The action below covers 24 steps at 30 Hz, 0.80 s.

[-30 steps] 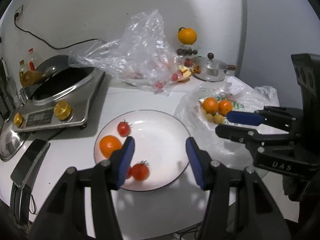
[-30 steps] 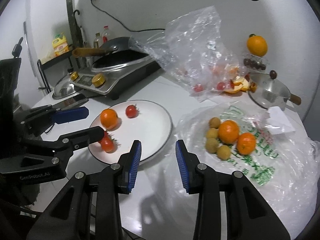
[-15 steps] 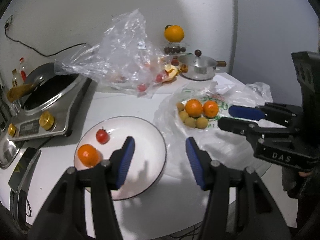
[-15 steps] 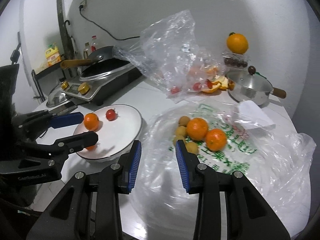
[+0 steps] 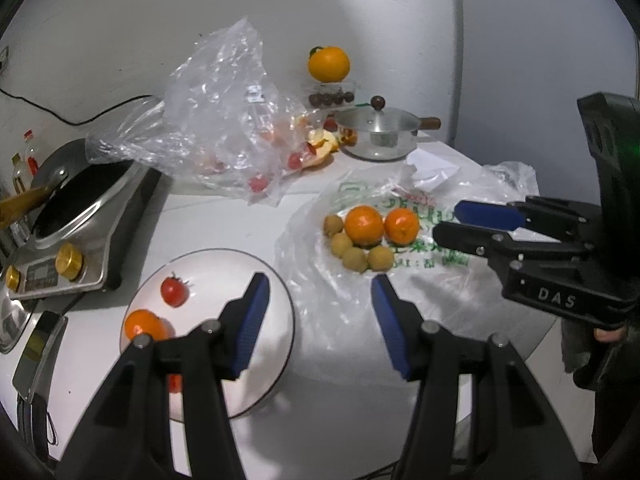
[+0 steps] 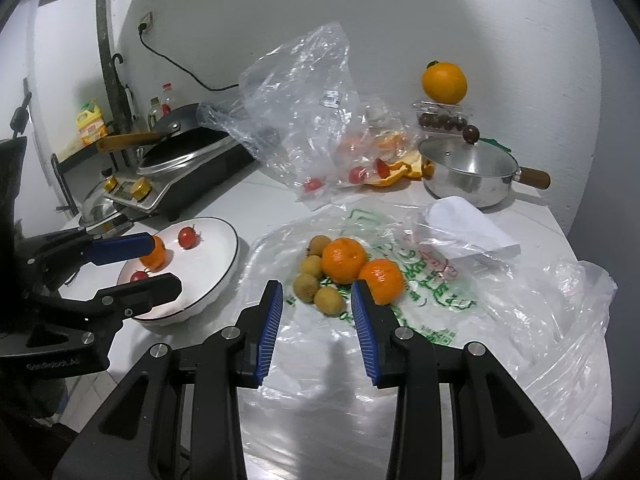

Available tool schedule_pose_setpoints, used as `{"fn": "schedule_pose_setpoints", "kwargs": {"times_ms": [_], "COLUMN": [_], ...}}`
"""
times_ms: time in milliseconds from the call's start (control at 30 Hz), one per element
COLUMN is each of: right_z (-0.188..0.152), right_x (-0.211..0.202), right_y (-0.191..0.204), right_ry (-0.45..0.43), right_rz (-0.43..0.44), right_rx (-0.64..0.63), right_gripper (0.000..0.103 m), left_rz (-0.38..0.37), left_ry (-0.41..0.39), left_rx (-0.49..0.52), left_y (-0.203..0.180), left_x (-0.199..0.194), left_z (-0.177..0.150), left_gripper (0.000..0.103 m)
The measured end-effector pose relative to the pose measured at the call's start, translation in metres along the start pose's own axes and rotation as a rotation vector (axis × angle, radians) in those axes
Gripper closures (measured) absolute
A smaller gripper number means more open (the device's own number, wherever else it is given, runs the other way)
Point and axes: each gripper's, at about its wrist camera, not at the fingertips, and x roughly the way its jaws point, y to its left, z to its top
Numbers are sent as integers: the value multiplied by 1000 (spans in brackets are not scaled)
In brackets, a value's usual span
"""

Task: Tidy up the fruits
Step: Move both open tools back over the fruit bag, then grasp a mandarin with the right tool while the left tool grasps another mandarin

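Both tools wide open and empty: left tool [image 5: 320, 286] beside the plate [image 5: 276, 292], right tool [image 6: 317, 295] near the oranges [image 6: 344, 260].

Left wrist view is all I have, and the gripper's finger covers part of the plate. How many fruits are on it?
Observer: Three on the white plate: a mandarin, a back cherry tomato and a front cherry tomato.
Operator: Is the right gripper holding anything?
Observer: No. The right gripper is open and empty, and the longans lie just beyond its fingertips.
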Motion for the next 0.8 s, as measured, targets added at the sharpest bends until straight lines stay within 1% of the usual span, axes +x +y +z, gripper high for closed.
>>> {"fn": "schedule_pose_setpoints", "kwargs": {"times_ms": [333,800], "right_z": [2,5], "right_x": [11,48], "right_y": [-24,-48], "right_ry": [3,69], "right_rz": [-9,-32], "right_rx": [23,46], "right_gripper": [65,65], "left_rz": [-6,-26], "left_ry": [10,41], "left_rx": [17,10], "left_y": [-12,-16], "left_x": [21,56], "left_z": [12,20], "left_gripper": [48,48]}}
